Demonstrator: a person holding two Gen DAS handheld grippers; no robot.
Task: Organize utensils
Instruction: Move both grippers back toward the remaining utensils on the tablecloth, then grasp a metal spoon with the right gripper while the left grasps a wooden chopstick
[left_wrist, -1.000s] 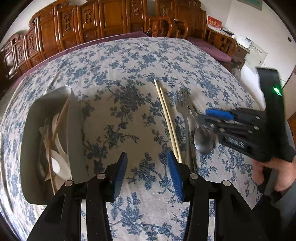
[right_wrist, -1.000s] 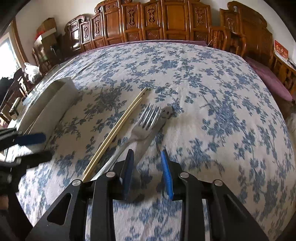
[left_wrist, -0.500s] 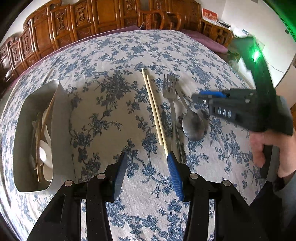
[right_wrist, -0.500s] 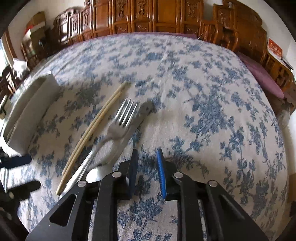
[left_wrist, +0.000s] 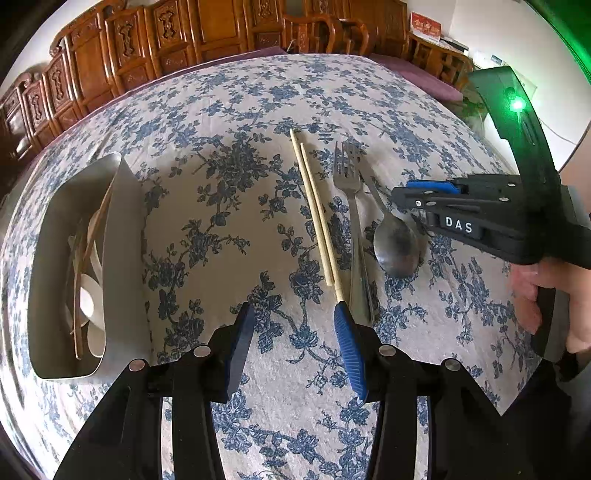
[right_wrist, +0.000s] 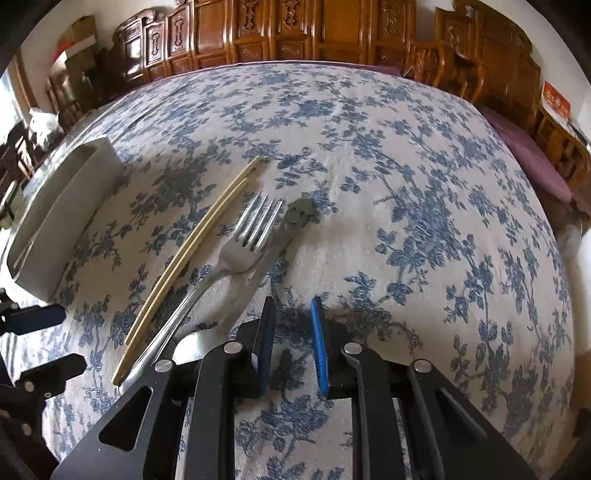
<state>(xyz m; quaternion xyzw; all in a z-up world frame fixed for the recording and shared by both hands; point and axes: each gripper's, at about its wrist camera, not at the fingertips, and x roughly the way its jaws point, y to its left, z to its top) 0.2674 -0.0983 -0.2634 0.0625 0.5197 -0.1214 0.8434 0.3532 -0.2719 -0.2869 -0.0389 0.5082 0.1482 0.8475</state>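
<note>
Two pale chopsticks, a steel fork and a steel spoon lie side by side on the floral tablecloth. My left gripper is open and empty, its right pad just past the near chopstick end. My right gripper hovers above the spoon's handle. In the right wrist view its jaws are closing with only cloth between them. The spoon's bowl lies just left of them, beside the fork and chopsticks.
A metal tray at the left holds white spoons and wooden chopsticks; it shows too in the right wrist view. Carved wooden chairs ring the far side of the table. A hand grips the right gripper's handle.
The right gripper's jaws have narrowed and it has drawn back from over the spoon's bowl toward the right. The utensils have not moved.
</note>
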